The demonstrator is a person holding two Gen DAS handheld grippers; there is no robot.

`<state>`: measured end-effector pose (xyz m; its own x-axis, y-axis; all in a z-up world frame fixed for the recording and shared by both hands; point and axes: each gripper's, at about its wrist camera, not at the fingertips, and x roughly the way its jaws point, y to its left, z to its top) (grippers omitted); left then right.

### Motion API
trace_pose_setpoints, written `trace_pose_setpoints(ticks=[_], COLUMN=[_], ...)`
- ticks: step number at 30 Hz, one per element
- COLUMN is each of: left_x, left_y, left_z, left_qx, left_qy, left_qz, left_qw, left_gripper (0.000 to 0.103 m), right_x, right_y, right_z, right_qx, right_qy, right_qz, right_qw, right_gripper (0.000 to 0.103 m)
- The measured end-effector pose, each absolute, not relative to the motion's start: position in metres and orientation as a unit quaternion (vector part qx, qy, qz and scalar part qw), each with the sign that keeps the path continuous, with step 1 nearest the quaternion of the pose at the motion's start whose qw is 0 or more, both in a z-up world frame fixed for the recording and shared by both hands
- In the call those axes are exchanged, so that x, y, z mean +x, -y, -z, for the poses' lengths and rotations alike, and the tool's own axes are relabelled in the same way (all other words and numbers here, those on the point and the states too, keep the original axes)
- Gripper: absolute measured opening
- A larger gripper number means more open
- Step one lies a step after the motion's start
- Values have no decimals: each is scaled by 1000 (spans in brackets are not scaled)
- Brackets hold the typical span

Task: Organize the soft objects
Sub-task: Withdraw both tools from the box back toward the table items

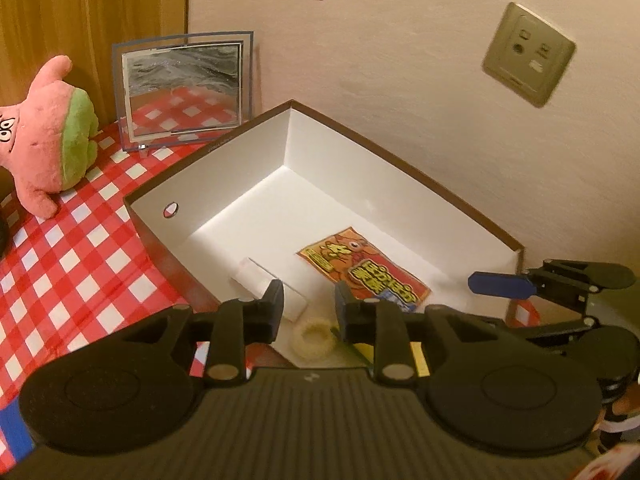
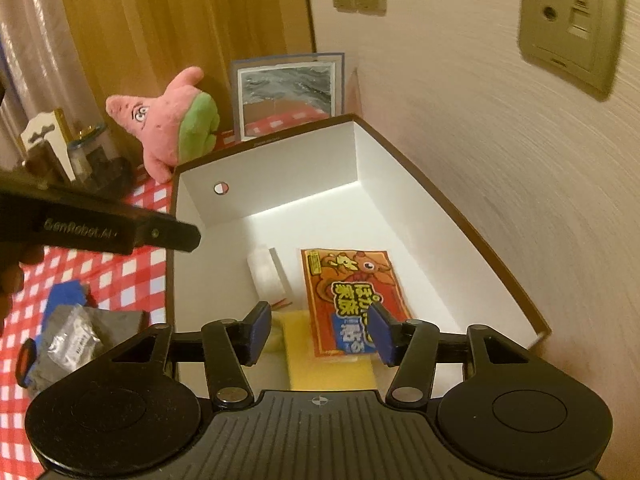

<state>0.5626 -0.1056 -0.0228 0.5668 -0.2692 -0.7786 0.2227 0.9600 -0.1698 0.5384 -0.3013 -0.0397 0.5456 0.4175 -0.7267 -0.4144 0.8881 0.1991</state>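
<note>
Both fisheye views look steeply down into the brown-rimmed, white-lined open cardboard box (image 1: 224, 184), from just above its near end. The left wrist view sits nearer the box's left corner, angled rightward across it. The right wrist view faces along the box's length. Both share the box interior, the glass-framed sea picture (image 2: 286, 94) behind it, and, probably the same, wall sockets beyond.

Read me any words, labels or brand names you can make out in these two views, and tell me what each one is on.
"GenRobot.AI": on the left gripper, seen from the right wrist.
Large Japanese characters on the orange packet in the box: too distorted to read.
Small print on the clear bag: too blurred.
Nothing else readable.
</note>
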Motion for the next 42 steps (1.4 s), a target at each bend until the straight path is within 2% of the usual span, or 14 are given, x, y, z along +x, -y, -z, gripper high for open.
trace_pose_setpoints(ticks=[7, 27, 42], left_x=[526, 391, 313], left_y=[96, 15, -47], left_z=[11, 9, 16], left_qx=[-37, -59, -91], left_qy=[-441, -451, -452], left_qz=[137, 66, -29], left_qw=[886, 888, 887], left_gripper=[29, 31, 31], right_x=[513, 424, 379], right_y=[306, 281, 237], right_z=[28, -1, 8], right_qx=[30, 38, 28], right_qy=[-413, -403, -414], right_qz=[-228, -264, -326], right_qw=[881, 875, 850], right_gripper=[55, 57, 57])
